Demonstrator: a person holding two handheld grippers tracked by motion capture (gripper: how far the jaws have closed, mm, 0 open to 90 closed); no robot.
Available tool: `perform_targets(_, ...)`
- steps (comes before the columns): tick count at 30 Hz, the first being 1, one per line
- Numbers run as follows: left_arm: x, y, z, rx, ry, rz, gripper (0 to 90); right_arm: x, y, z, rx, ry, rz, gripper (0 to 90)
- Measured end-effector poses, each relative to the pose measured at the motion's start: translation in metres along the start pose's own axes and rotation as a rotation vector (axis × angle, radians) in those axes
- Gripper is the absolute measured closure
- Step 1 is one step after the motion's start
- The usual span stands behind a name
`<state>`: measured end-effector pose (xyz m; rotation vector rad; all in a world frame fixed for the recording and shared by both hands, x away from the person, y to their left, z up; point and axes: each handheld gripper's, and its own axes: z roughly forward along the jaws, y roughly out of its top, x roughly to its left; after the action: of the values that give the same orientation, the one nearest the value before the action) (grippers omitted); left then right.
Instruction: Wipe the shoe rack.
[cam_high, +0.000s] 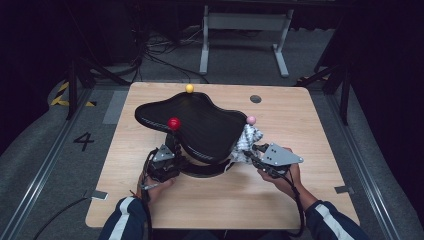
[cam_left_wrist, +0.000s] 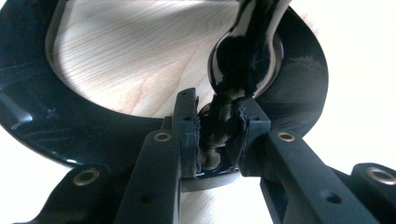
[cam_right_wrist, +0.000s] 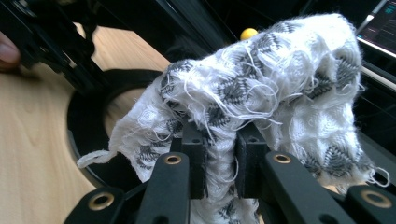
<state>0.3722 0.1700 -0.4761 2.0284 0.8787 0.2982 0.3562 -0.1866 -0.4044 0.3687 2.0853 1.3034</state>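
High view: left gripper (cam_high: 167, 161) is clamping a glossy black stand (cam_high: 192, 125); right gripper (cam_high: 256, 154) is holding frayed white-and-grey cloth (cam_high: 246, 142).
Left gripper view: jaws are pinching the stand's knobbed stem (cam_left_wrist: 218, 133).
Right gripper view: woven cloth (cam_right_wrist: 261, 93) is bunching between narrow jaws.

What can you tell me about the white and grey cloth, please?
The cloth is white with a grey woven zigzag pattern, and its edges are frayed, with loose threads hanging off. It looks like thin, soft fabric. It is crumpled into a bunch and pinched between the fingers of the right gripper, which is shut on it. In the high view it sits at the right edge of the black tray, below a pink ball; whether it touches the tray is unclear.
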Motion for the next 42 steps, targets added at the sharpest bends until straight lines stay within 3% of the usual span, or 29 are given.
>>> perform_targets(10,0.0,0.0,0.0,-0.004,0.001,0.011,74.3,0.016,0.022,-0.011,-0.055,0.056,-0.055,77.7)
perform_targets(13,0.0,0.0,0.0,-0.003,0.001,0.012,74.3,0.017,0.023,-0.012,-0.057,0.052,-0.08,77.6)
perform_targets(15,0.0,0.0,0.001,-0.008,0.002,0.012,74.3,0.015,0.022,-0.011,-0.052,0.049,-0.07,77.6)
perform_targets(22,0.001,0.0,0.001,-0.004,-0.002,0.017,74.3,-0.014,-0.007,0.005,0.045,-0.005,0.063,76.9)
perform_targets(25,0.001,0.0,0.001,-0.007,-0.009,0.019,74.3,-0.022,-0.017,0.011,0.083,-0.049,0.057,77.3)
perform_targets(26,0.001,0.0,0.001,-0.009,-0.011,0.016,74.3,-0.027,-0.022,0.013,0.095,-0.048,0.096,77.5)
perform_targets(31,0.001,-0.001,0.001,-0.008,-0.027,-0.01,74.3,-0.044,-0.041,0.021,0.164,-0.068,0.149,77.6)
perform_targets(32,0.001,-0.001,0.002,-0.01,-0.026,-0.01,74.3,-0.046,-0.045,0.023,0.186,-0.084,0.129,77.7)
perform_targets(35,0.003,-0.001,0.002,-0.012,-0.03,0.004,74.3,-0.052,-0.052,0.027,0.207,-0.094,0.147,77.6)
perform_targets(37,0.003,-0.001,0.002,-0.013,-0.031,-0.002,74.3,-0.053,-0.055,0.031,0.228,-0.114,0.128,77.6)
perform_targets(42,0.001,-0.001,0.002,-0.011,-0.021,-0.005,74.3,-0.055,-0.053,0.033,0.195,-0.091,0.116,77.5)
